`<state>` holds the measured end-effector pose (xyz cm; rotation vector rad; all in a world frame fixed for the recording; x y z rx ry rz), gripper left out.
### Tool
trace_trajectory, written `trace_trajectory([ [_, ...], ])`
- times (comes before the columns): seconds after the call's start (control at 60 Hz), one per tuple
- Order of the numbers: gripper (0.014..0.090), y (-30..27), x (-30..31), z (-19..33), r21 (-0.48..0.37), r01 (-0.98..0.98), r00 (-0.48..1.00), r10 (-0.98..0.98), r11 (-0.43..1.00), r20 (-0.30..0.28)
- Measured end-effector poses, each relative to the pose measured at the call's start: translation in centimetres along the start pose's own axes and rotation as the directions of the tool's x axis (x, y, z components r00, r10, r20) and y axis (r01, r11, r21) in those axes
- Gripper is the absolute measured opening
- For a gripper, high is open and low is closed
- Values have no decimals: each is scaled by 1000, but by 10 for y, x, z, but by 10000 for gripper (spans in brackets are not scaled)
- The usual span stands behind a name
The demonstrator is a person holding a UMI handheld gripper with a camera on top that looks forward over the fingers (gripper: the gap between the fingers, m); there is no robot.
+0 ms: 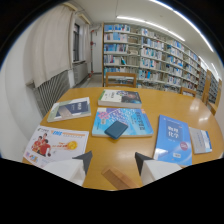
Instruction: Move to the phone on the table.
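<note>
At the bottom of the frame, the tool [113, 162] hangs over the near edge of the tabletop [165, 102], its two fingers spread apart with nothing between them but bare wood. Just ahead, at center frame, there's the phone [116, 129], a dark slab lying at an angle on top of a blue book [131, 120]. A white leaflet [51, 144] sits at lower left, another blue book [173, 140] at right, and a wooden strip [116, 177] lies near the fingertips, just below the gap. Shelves [150, 55] fill the upper right.

This looks like the approach step, not finished: the phone is beyond the fingers, not yet reached. The next move likely calls for a straight push forward, staying centered so the phone ends between the released fingers, and high enough to clear the book's edge.
</note>
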<state>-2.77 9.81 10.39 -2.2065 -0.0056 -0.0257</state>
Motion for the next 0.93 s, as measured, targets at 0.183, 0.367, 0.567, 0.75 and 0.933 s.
trace_trajectory([
  [0.183, 843, -18, 9, 60, -14, -2, 1000, 2, 1000, 5],
  [0.367, 844, -34, 10, 114, -18, -12, 1000, 13, 1000, 12],
  [0.567, 844, -45, 11, 153, -19, -17, 1000, 17, 1000, 10],
  [0.75, 846, -46, 12, 169, -22, -11, 1000, 11, 1000, 3],
  [0.933, 845, -44, 13, 169, -23, -19, 1000, 19, 1000, 1],
])
